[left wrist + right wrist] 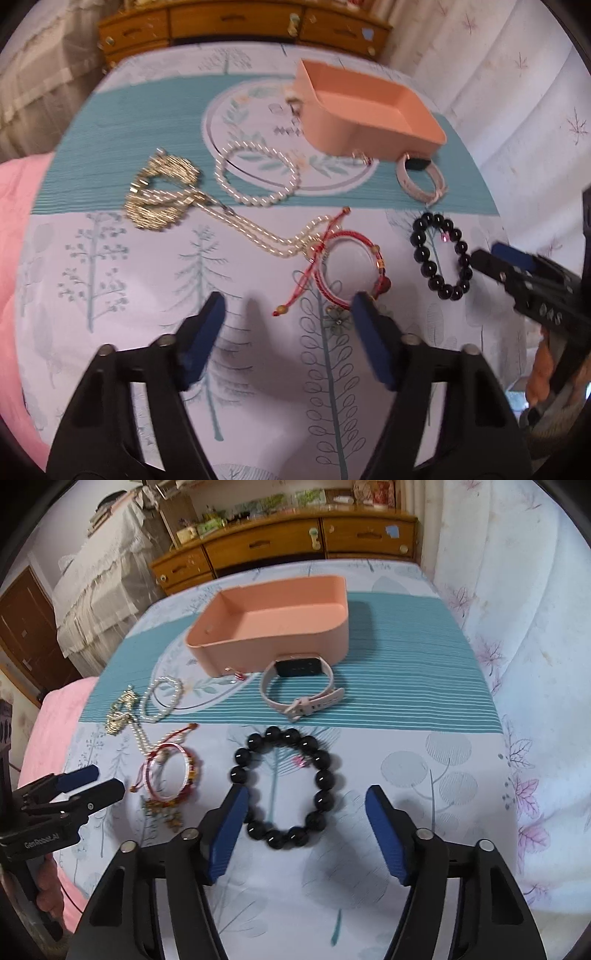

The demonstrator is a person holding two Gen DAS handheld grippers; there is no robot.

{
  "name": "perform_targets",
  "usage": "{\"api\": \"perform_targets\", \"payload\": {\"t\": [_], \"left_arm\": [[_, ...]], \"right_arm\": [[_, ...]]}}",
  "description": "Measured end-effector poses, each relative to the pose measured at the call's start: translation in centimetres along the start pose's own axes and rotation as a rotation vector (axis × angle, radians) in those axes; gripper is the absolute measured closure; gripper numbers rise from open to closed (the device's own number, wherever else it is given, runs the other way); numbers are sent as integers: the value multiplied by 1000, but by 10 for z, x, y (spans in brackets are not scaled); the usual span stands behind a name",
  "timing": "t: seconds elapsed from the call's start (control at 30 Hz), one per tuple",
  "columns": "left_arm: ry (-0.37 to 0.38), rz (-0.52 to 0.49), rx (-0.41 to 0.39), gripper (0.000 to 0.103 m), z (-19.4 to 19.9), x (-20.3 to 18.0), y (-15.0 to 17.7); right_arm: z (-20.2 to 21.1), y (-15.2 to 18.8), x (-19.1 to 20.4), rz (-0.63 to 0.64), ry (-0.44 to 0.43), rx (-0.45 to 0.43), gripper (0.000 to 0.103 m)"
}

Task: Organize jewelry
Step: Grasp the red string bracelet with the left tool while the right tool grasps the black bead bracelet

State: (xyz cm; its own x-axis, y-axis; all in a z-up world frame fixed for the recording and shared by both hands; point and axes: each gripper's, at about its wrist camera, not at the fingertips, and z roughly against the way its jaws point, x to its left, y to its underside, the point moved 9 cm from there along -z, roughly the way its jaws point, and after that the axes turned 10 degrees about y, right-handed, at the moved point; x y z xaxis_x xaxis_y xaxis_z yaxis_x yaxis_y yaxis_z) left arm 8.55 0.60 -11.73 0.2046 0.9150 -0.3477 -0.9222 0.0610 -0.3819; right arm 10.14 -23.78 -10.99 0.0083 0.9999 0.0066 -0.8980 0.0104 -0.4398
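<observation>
Both grippers, left gripper (288,306) and right gripper (306,801), have jaws released, nothing between the pads.

1. Lower the right gripper over the near arc of the black bead bracelet (282,786), which lies on the bed (443,709).
2. Clamp one bead, lift, carry to the pink tray (273,627).

The pink-strapped watch (301,686) lies in the path; the red cord bracelet (343,266) lies alongside.

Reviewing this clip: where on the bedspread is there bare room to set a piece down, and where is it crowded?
Bare: the cloth right of the black bead bracelet, and the teal stripe right of the watch. The pink tray is empty. Crowded: the gold chain, pearl strand and red bangles cluster together on the left.
</observation>
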Motion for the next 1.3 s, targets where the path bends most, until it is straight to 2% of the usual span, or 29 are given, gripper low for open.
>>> {"api": "perform_targets", "payload": {"t": [0.1, 0.3, 0.6, 0.67, 0.73, 0.8, 0.87, 0.93, 0.97, 1.03, 1.1, 1.3], "left_arm": [[27, 7, 44, 38, -14, -2, 0], [19, -11, 65, 38, -32, -10, -4], [-3, -33, 74, 46, -44, -16, -14], [-7, -45, 78, 48, -45, -19, -16], [-25, -62, 85, 48, -47, -21, -16], [-45, -80, 99, 49, -49, -25, -18], [-78, -102, 118, 56, -51, -28, -19], [-112, -141, 145, 69, -55, -32, -22], [-122, -160, 159, 72, -56, -35, -22], [-112, -183, 186, 90, -58, -41, -22], [-104, -196, 214, 98, -60, -46, -21], [-44, -146, 224, 99, -60, -47, -20]], "right_arm": [[-19, -8, -4, 19, -1, 43, 44], [-45, -18, 0, 75, 22, 71, 56], [-45, -6, 9, 180, 27, 56, 58], [-45, -5, 8, 198, 45, 44, 66], [-45, -5, 8, 238, 89, 26, 78], [-43, -4, 10, 262, 82, 19, 85], [-43, -3, 13, 285, 90, 14, 87], [-42, -3, 14, 286, 93, 19, 88], [-42, -3, 13, 283, 89, 25, 88], [-43, -4, 12, 271, 77, 35, 88], [-43, -5, 10, 246, 53, 50, 88], [-25, -15, 3, 184, 1, 22, 88]]}}
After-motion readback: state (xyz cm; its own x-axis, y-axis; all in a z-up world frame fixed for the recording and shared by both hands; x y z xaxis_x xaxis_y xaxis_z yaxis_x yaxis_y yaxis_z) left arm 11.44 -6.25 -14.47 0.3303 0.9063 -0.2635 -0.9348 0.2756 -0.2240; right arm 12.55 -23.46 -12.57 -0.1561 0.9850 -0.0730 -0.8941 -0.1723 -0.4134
